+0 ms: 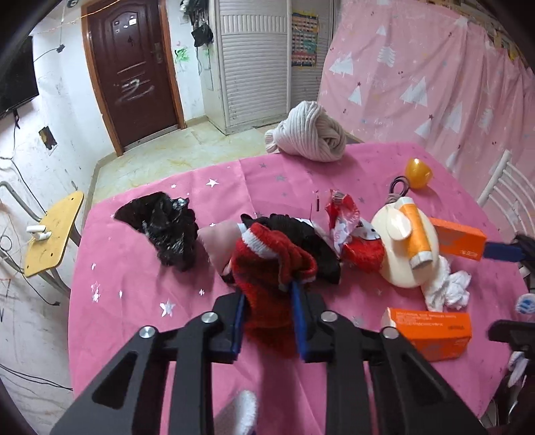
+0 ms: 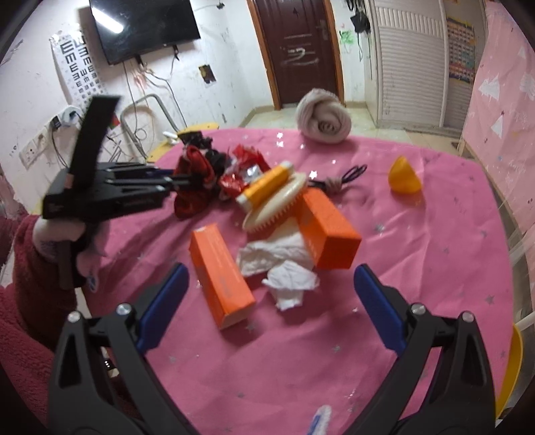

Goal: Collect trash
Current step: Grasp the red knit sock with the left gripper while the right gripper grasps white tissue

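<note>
A round table [image 1: 140, 294] covered in a pink cloth with silver stars fills the middle of a worn room: a dark brown door [image 1: 132, 73] in the far wall, a white slatted cabinet [image 1: 254, 60] beside it, a flat television [image 2: 143, 26] and an eye chart [image 2: 78, 63] on the scuffed white wall, and a pink sheet printed with white trees [image 1: 428, 77] hanging along one side. A yellow chair seat [image 1: 53, 234] stands just off the table's edge. On the cloth, a knotted cream knit [image 1: 307, 132] sits at the far rim and half of a yellow plastic egg [image 1: 418, 174] lies near some dark hair ties [image 1: 399, 187]. The clutter gathers in the middle: a crumpled black bag [image 1: 164, 227], a red wrapper [image 1: 344, 217], a cream brush [image 1: 398, 254] with an orange tube [image 1: 416, 234] lying across it, two orange boxes [image 2: 220, 277] [image 2: 327, 231], and crumpled white tissue [image 2: 291, 277] between the boxes. The left gripper [image 1: 267, 294] has its blue pads pressed onto a red sock [image 1: 271, 267] with a white cuff, pinching it at the edge of a heap of red and black fabric. The right gripper [image 2: 271, 294] hangs above the cloth with its blue pads spread wide, holding nothing; the tissue lies between and just ahead of them, with the nearer orange box just inside the left pad. A red fleece sleeve [image 2: 23, 284] shows behind the left tool.
</note>
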